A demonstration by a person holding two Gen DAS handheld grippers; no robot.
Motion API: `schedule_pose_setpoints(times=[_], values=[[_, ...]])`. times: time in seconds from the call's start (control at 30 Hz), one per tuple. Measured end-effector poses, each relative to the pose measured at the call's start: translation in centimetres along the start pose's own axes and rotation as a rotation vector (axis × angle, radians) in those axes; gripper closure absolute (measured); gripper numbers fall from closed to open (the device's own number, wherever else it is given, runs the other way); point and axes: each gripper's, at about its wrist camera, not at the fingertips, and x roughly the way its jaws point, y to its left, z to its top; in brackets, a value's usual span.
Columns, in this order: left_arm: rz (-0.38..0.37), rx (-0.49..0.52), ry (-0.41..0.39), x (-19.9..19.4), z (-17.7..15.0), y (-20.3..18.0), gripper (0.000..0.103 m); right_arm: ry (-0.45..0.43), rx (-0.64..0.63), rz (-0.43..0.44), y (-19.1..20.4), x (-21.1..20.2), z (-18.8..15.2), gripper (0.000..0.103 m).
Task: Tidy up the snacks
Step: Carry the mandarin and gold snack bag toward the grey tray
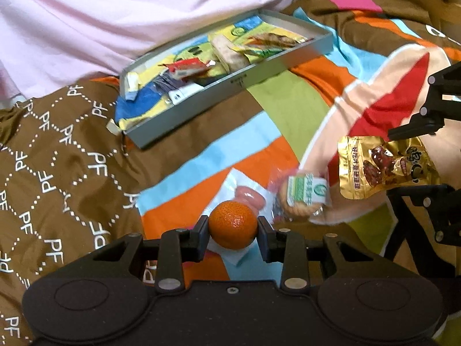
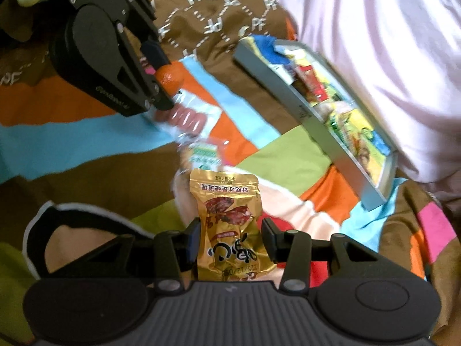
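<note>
My left gripper [image 1: 232,227] is shut on a small orange mandarin [image 1: 232,224], seen from the right wrist too [image 2: 170,78]. My right gripper [image 2: 230,238] has its fingers on both sides of a gold snack pouch [image 2: 230,227]; the pouch also shows in the left wrist view [image 1: 386,164]. A clear sausage packet [image 1: 249,197] and a wrapped biscuit [image 1: 302,201] lie on the colourful quilt just beyond the mandarin. A grey tray [image 1: 250,80] holding several snack packets sits farther back.
A pink pillow or sheet [image 1: 115,20] lies behind the tray. The quilt is brown with white lettering [image 1: 52,158] on the left. The right gripper's frame [image 1: 426,115] stands at the right edge of the left wrist view.
</note>
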Motion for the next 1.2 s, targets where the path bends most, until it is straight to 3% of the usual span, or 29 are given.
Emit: schedule_pose_setpoints(times=[0.57,0.83,1.2], values=[[0.08,-0.098,-0.118,-0.1,4.2,2.4,0.066,-0.08,0.044,-0.112,-3.7,0.0,3.2,0.055],[0.063,-0.231,-0.23,0.6,8.3,4.6,0.066,-0.097,0.135,-0.175,-7.3,1.3,5.0,0.055],[0.104,-0.315,-0.346,2.3,13.2,5.7,0.066,-0.13,0.181,-0.237,-10.5,3.2,6.6,0.054]])
